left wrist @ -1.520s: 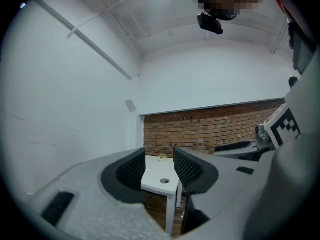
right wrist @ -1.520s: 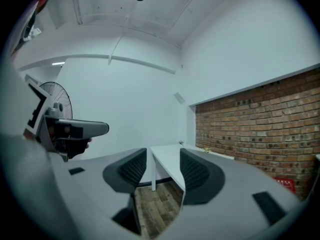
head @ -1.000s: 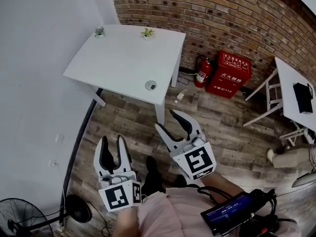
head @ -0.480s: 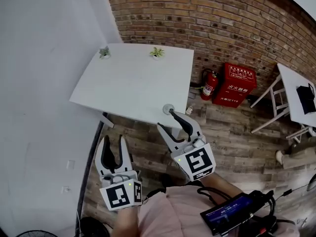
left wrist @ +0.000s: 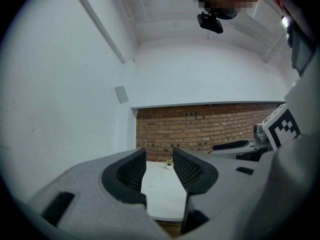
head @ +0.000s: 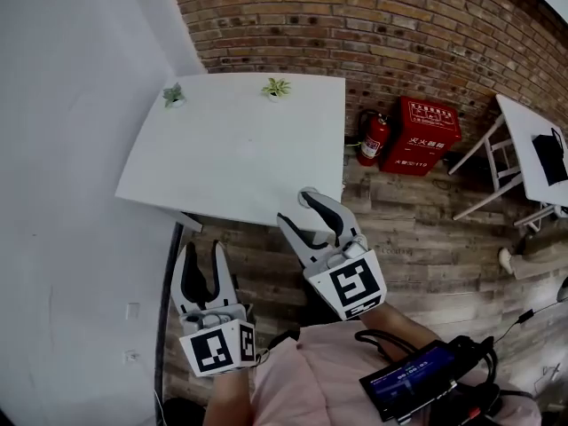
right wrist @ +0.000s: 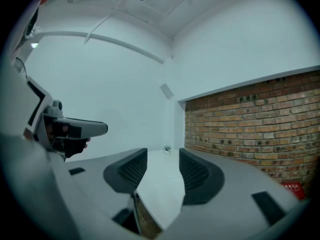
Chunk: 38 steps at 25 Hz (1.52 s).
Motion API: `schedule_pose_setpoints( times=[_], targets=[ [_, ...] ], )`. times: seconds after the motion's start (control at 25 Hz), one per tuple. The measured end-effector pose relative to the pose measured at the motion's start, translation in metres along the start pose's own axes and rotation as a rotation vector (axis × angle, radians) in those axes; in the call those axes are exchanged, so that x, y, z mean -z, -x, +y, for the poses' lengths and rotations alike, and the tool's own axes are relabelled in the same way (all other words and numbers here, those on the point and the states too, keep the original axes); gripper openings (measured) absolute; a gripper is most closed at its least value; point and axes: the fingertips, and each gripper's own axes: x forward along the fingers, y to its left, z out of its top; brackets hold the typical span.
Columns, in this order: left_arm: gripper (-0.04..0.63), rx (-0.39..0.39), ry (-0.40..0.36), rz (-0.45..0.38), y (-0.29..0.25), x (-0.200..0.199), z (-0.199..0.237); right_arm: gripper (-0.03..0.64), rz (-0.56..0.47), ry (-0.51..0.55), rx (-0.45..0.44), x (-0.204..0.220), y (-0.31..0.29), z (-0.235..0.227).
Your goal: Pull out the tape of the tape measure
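No tape measure shows in any view; the small round thing seen earlier near the front right corner of the white table (head: 222, 149) lies where my right gripper (head: 295, 206) now covers the edge. That gripper points level at the corner, and its jaws have just been closing slightly with only the table (right wrist: 160, 184) showing between them. My left gripper (head: 201, 248) hangs lower left, short of the table's front edge, open and empty. In the left gripper view, the left gripper (left wrist: 159, 159) frames the tabletop (left wrist: 160, 194).
Two small potted plants (head: 174, 95) (head: 276, 87) stand at the table's far edge against the brick wall. A fire extinguisher (head: 373, 138) and a red box (head: 429, 136) sit on the wooden floor at the right. A second white table (head: 528, 140) stands far right.
Both grippers have moved forward towards the white table's front edge. The round thing near the corner, plain in the earlier frames, is now behind the right gripper's jaws.
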Motion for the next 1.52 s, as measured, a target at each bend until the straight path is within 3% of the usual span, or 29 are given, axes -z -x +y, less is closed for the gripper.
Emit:
schedule_pose_setpoints(
  times=[0.44,1.0,1.52],
  targets=[
    [0.161,0.016,0.006,0.065,-0.069,0.041,0.027,0.204,0.042,-0.026,0.0,0.036,-0.077,-0.028],
    [0.163,0.028,-0.034,0.087,-0.196,0.037,0.072,0.199,0.038,-0.042,0.012,0.026,-0.206,-0.095],
    [0.163,0.089,-0.034,0.088,-0.251,0.038,0.08,0.196,0.027,-0.053,0.062,0.021,-0.242,-0.121]
  ],
)
